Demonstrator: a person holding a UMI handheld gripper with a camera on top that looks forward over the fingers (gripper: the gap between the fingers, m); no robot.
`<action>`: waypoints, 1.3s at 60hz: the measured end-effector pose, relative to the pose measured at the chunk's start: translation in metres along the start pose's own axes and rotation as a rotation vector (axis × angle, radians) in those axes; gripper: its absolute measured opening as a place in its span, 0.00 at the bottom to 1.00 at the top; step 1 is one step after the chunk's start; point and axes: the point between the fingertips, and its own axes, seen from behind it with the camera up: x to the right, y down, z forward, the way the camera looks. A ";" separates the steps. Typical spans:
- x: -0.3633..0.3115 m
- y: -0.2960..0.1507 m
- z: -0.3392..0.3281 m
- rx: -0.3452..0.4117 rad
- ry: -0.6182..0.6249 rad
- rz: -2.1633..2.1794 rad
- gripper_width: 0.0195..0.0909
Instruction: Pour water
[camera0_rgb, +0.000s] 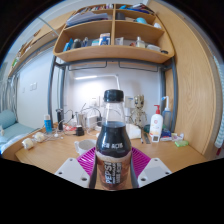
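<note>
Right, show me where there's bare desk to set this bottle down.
The claw is shut on the dark bottle. Bare wooden desk lies beside the bottle, before the small items by the wall. Past the white spray bottle and clutter, bare desk shows. The back edge is crowded.

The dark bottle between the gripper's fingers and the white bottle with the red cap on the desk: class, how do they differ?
The dark bottle is black-labelled with a dark cap and sits between the pink pads; the white bottle is pale with a red cap and stands beyond the fingers on the desk. The dark bottle is nearer the camera. Both are upright.
</note>
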 end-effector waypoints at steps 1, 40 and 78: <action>0.000 0.000 0.000 0.000 0.004 -0.004 0.39; 0.057 -0.036 0.040 0.010 0.116 -0.677 0.27; 0.035 -0.048 0.133 0.060 0.197 -2.081 0.27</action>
